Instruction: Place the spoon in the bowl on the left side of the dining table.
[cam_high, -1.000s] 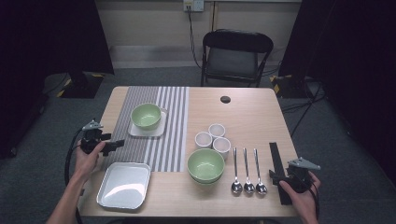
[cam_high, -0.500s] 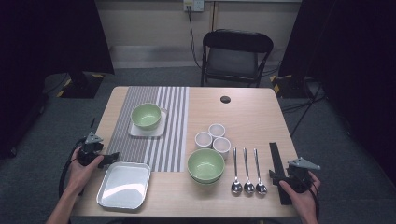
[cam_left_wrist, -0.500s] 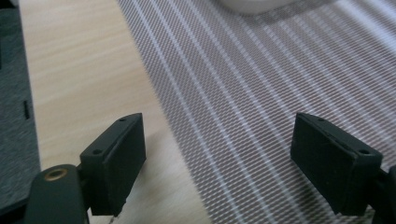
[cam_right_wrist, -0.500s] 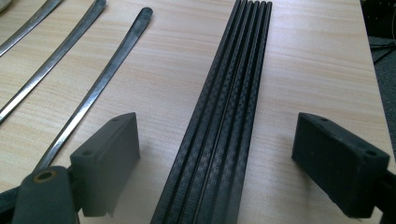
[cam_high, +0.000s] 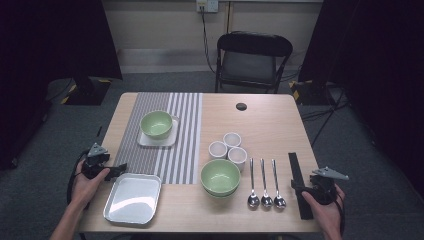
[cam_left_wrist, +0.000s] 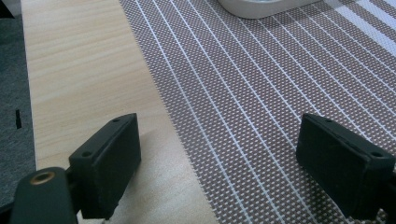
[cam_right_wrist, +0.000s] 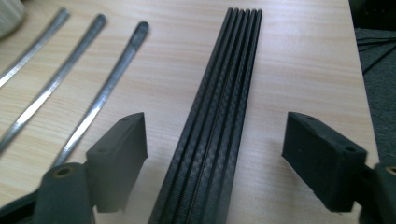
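- Black ribbed strips (cam_right_wrist: 217, 116) lie between the right gripper (cam_right_wrist: 215, 158) jaws, untouched; jaws wide, just been closing slightly. On the table (cam_high: 270, 125) the strips sit at 4 o'clock.
- Steel spoons (cam_high: 265, 185) lie just beside, at 9 o'clock of the strips.
- Left gripper (cam_left_wrist: 219, 154), jaws wide and just opened further, straddles the striped mat (cam_high: 165, 135) edge; nothing held.
- Metal tray (cam_high: 133, 198) lies near the left hand (cam_high: 87, 182).
- No legible writing.
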